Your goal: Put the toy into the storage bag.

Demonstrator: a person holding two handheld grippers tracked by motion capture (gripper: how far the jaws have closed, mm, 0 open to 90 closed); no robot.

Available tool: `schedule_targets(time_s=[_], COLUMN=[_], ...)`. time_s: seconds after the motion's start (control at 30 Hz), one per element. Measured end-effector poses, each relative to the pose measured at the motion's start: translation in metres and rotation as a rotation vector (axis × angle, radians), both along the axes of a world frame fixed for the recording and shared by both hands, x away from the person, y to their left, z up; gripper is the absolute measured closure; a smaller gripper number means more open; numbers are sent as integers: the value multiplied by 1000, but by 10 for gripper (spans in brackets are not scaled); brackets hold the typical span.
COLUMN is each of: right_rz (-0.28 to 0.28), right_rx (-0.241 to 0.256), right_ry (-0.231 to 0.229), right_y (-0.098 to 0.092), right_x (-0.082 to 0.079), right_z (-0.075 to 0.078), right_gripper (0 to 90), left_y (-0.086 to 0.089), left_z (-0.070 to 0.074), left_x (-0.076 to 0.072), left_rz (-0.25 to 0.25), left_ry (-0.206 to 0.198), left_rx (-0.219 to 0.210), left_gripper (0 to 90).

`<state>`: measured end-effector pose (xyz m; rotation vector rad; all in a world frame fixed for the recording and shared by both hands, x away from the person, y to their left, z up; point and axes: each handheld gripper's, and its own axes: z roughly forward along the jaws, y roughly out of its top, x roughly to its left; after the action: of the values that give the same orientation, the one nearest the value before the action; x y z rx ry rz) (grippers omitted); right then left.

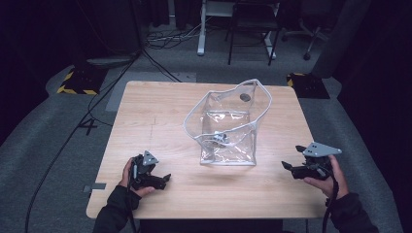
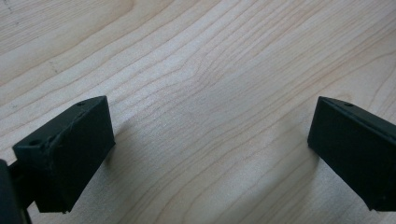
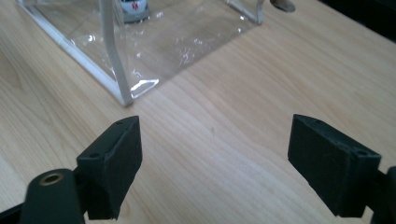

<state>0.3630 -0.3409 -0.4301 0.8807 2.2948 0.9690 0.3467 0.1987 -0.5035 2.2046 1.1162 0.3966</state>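
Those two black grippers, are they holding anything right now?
No. The left gripper and the right gripper both stand open over bare table, apart from the clear bag.

We hold our left gripper low at our near left, jaws spread wide apart. Our right gripper sits well apart at our near right, jaws likewise wide. Both hands grip from behind.
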Motion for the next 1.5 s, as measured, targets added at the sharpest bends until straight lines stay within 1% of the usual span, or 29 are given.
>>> schedule_targets(time_s=[0.03,0.07,0.13,0.17,0.2,0.23,0.27,0.3,0.33,0.37,0.43,0.47,0.57,0.6,0.63,0.73,0.8,0.83,0.87,0.9,0.97,1.03,1.1,1.13,1.2,1.5], right_rz=[0,-2,-1,-1,-6,4,1,1,-4,-4,-10,-16,-14,-27,-28,-46,-53,-59,-65,-69,-87,-97,-106,-110,-110,-106], right_rx=[0,-8,-14,-14,-13,-18,-25,-25,-31,-31,-30,-29,-31,-22,-19,13,18,26,44,57,71,103,105,104,104,106], right_ry=[0,16,37,37,43,68,82,82,101,101,113,125,133,141,141,158,169,172,178,178,177,154,150,149,145,142], right_y=[0,-3,-6,-6,-7,-10,-11,-11,-13,-13,-15,-17,-21,-25,-26,-31,-35,-38,-41,-44,-49,-54,-56,-58,-58,-58], right_x=[0,-2,-3,-3,-4,-4,-5,-5,-6,-6,-8,-10,-10,-12,-12,-13,-15,-15,-17,-17,-19,-21,-22,-22,-22,-20], right_z=[0,-7,-13,-13,-17,-23,-27,-27,-33,-33,-41,-44,-47,-51,-52,-57,-62,-66,-67,-68,-69,-73,-73,-73,-73,-74], right_gripper=[182,182,181,181,181,181,182,182,182,182,184,183,183,182,181,180,178,159,157,158,156,152,153,153,152,152], left_y=[0,0,0,0,0,0,0,0,0,0,0,0,0,0,0,0,0,0,-1,-1,-1,-1,-1,-1,-1,-1], left_z=[0,0,1,1,0,1,1,1,1,1,1,1,1,1,1,0,0,0,0,0,0,0,0,0,0,0], left_x=[0,0,0,0,0,0,0,0,0,0,0,0,0,0,0,0,0,0,0,1,1,1,1,2,3,3], left_rz=[0,4,1,1,0,-2,-2,-2,-2,-2,-2,-2,-2,-2,-3,-7,-7,-7,-5,-7,-5,-9,-11,-3,-11,-10], left_ry=[0,-1,-2,-2,-1,2,1,1,1,1,2,2,2,1,2,10,10,10,10,5,8,6,4,-5,-2,-3], left_rx=[0,4,4,4,5,5,5,5,5,5,4,5,5,6,5,-2,-2,-2,-5,-3,-6,-4,-5,-2,-3,0], left_gripper=[6,6,6,6,6,6,6,6,6,6,6,6,6,6,6,6,6,6,6,6,6,6,5,5,4,3])
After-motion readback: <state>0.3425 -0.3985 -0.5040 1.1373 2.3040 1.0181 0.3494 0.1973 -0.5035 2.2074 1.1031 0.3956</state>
